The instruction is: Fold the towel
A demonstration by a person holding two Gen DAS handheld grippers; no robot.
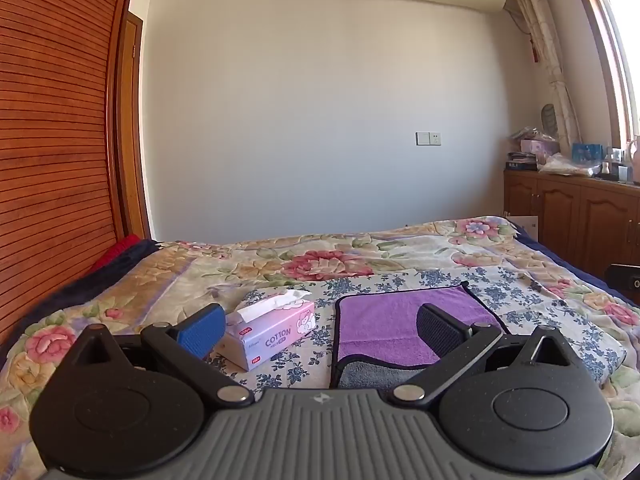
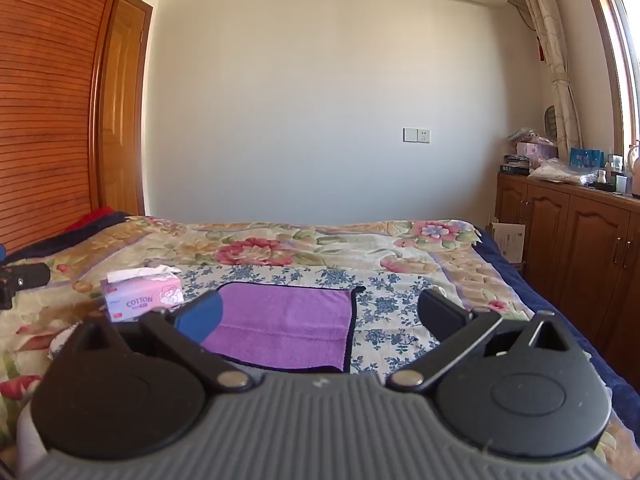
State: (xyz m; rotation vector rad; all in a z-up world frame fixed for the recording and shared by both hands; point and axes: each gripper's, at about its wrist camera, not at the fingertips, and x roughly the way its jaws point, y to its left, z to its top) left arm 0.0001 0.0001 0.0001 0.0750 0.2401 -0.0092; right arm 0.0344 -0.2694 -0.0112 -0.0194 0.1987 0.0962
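Note:
A purple towel (image 1: 394, 322) with a dark border lies flat on the flowered bed cover, its grey underside turned up at the near edge. It also shows in the right wrist view (image 2: 286, 322). My left gripper (image 1: 320, 330) is open and empty, held above the bed just before the towel's near left side. My right gripper (image 2: 320, 314) is open and empty, held above the towel's near right side. Neither touches the towel.
A pink tissue box (image 1: 270, 334) marked COTTON sits left of the towel, also in the right wrist view (image 2: 142, 296). The bed cover (image 1: 400, 248) spreads beyond. A wooden wardrobe (image 1: 52, 140) stands at left, low cabinets (image 2: 568, 248) with clutter at right.

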